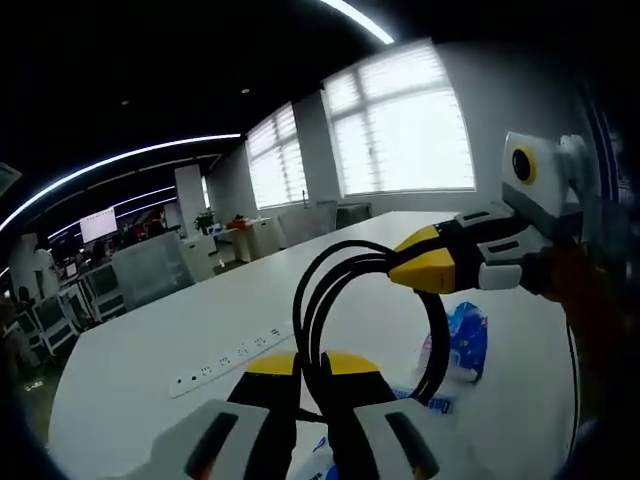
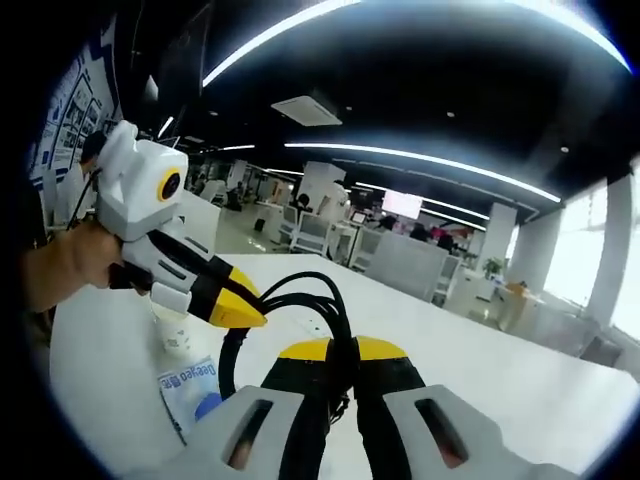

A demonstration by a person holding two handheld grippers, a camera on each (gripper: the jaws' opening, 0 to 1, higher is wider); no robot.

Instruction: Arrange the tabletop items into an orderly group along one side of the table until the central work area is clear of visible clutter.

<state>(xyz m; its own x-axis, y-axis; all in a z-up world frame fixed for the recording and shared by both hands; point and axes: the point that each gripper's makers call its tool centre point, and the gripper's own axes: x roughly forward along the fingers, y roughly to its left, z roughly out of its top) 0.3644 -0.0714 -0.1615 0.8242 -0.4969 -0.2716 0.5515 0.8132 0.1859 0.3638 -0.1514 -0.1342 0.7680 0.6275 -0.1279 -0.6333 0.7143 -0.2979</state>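
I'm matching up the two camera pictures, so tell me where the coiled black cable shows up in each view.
Left gripper view: the black cable loops at centre, rising from between this gripper's fingers, with the right gripper closed on its upper right.
Right gripper view: the cable sits low at centre, with the left gripper gripping its left side.
Shared landmark: the blue and white packet on the white table.

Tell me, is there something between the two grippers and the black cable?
Nothing visible. The left gripper and the right gripper are each shut on the black cable, whose loops hang above the table.
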